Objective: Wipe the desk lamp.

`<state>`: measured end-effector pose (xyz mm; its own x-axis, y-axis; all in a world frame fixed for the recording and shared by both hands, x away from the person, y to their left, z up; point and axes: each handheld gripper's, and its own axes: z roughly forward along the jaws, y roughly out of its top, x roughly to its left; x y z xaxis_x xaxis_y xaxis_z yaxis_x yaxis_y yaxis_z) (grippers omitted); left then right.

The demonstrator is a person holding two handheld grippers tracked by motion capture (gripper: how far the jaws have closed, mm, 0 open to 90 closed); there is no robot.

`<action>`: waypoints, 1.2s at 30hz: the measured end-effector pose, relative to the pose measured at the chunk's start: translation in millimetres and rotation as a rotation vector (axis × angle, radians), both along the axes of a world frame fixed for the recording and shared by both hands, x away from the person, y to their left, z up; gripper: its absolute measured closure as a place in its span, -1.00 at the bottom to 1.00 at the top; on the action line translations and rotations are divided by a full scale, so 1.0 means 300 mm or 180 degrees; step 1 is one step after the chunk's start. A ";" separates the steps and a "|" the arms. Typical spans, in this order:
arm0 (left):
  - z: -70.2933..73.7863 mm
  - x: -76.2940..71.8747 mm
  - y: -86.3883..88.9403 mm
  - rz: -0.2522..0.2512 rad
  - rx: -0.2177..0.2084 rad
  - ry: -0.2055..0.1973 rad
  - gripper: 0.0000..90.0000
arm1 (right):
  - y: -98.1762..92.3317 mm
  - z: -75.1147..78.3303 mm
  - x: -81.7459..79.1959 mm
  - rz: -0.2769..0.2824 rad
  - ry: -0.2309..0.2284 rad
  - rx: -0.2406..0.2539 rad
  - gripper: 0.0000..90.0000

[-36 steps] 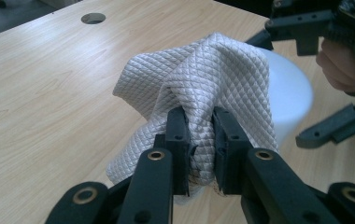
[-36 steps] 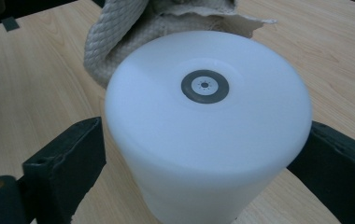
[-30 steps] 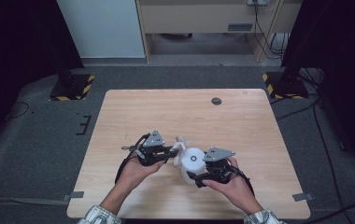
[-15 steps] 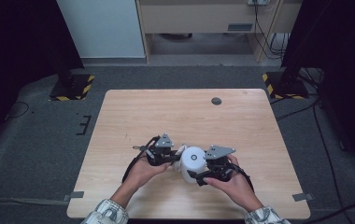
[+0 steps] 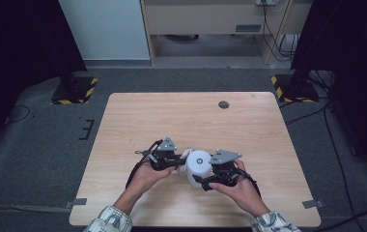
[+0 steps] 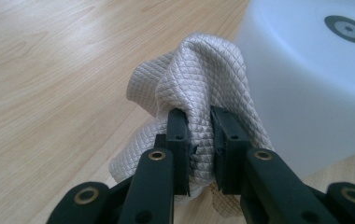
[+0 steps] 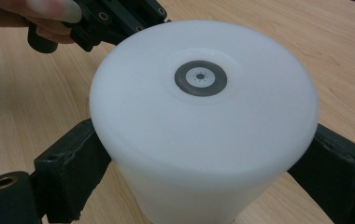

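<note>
On top, the white cylinder [image 7: 203, 126] bears an unlettered grey disc [image 7: 200, 78].

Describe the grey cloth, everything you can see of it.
The grey cloth is a pale beige-grey fabric with a fine quilted diamond weave, crumpled into a bunched fold. The left gripper is shut on it, its black jaws pinching the middle of the bunch, with loose folds hanging to either side. It sits just above the wooden table, pressed against the side of the white cylinder. In the high view it shows as a small pale patch between gripper and cylinder.
</note>
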<state>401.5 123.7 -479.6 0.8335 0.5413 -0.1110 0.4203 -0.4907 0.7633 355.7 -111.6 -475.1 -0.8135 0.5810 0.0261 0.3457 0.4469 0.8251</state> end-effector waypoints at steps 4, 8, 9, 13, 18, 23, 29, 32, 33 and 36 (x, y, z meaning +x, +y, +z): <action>-0.038 0.001 -0.017 -0.0034 0.0193 0.0046 0.73 | 0.001 -0.001 0.003 0.0005 -0.0008 0.0004 -0.79; -0.052 -0.026 -0.004 -0.0012 0.0170 0.0068 0.74 | 0.000 -0.002 0.003 0.0010 -0.0020 -0.0004 -0.79; -0.054 -0.034 0.000 -0.0010 0.0149 0.0076 0.74 | 0.000 -0.002 0.003 0.0012 -0.0025 -0.0005 -0.79; -0.067 -0.090 0.022 -0.0035 0.0110 0.0078 0.74 | 0.003 -0.004 0.000 0.0008 -0.0040 -0.0030 -0.79; -0.058 -0.154 0.021 -0.0102 0.0100 0.0046 0.74 | 0.007 -0.005 0.001 -0.0002 -0.0037 -0.0062 -0.79; -0.043 -0.215 0.016 -0.0195 0.0034 0.0012 0.74 | 0.008 -0.004 -0.001 -0.0018 -0.0035 -0.0070 -0.79; -0.036 -0.269 -0.011 -0.0312 0.0001 -0.0026 0.74 | 0.010 -0.004 -0.002 -0.0022 -0.0037 -0.0083 -0.79; -0.039 -0.278 -0.025 -0.0344 -0.0006 -0.0032 0.74 | 0.007 -0.004 -0.001 -0.0033 -0.0025 -0.0072 -0.80; -0.040 -0.281 -0.028 -0.0349 0.0007 -0.0032 0.74 | 0.003 -0.003 -0.001 -0.0026 -0.0015 -0.0059 -0.80; -0.041 -0.289 -0.034 -0.0348 0.0006 -0.0029 0.74 | -0.025 0.011 -0.014 -0.0048 -0.0033 0.0056 -0.86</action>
<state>315.0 113.5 -491.8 0.8886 0.4472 -0.1022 0.3572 -0.5347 0.7658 351.5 -119.0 -471.9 -0.8049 0.5927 0.0279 0.3436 0.4272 0.8364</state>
